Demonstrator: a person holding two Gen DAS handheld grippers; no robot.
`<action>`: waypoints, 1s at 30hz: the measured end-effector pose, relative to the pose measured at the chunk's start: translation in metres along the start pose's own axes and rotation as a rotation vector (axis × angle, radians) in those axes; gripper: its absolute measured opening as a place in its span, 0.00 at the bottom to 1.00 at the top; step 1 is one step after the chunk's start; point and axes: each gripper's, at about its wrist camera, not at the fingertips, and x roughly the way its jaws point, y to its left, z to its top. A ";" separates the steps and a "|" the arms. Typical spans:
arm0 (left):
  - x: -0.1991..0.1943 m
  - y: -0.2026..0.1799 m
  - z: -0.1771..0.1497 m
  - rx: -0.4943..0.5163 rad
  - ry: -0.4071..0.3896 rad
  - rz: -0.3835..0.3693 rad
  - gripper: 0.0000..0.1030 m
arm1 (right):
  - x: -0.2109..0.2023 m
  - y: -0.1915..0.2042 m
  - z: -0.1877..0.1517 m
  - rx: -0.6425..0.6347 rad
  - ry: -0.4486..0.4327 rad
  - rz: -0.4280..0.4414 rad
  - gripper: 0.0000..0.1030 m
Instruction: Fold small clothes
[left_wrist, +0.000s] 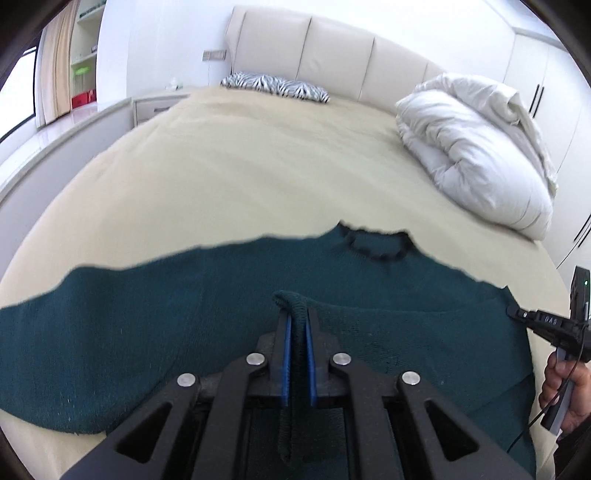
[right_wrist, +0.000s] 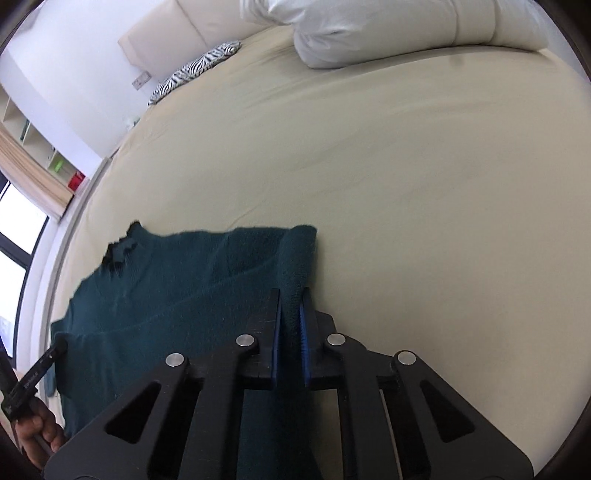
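Left wrist view: dark teal knitted sweater (left_wrist: 369, 280) on beige bedsheet (left_wrist: 258, 177).
Left gripper (left_wrist: 297, 321) and right gripper (right_wrist: 291, 295) each pinch a sweater fold.

A wide bed (left_wrist: 258, 166) under a beige sheet meets a cream padded headboard (left_wrist: 332, 48), with a white duvet (left_wrist: 476, 147), zebra-print pillow (left_wrist: 275, 86), white walls, and a daylit curtained window (right_wrist: 18, 229).

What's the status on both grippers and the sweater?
Left gripper shut on green sweater, pinching a knit fold. Right gripper shut on its edge. Sweater on bed, hem partly folded up. White duvet well clear.
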 end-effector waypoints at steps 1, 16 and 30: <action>-0.003 -0.005 0.003 0.009 -0.029 -0.003 0.08 | -0.004 -0.002 0.001 -0.003 -0.016 0.002 0.06; 0.048 0.022 -0.014 -0.075 0.091 -0.019 0.11 | -0.031 -0.053 -0.008 0.121 -0.045 0.001 0.11; 0.038 0.022 -0.019 -0.104 0.112 -0.060 0.08 | -0.052 0.014 -0.076 -0.211 0.054 -0.147 0.07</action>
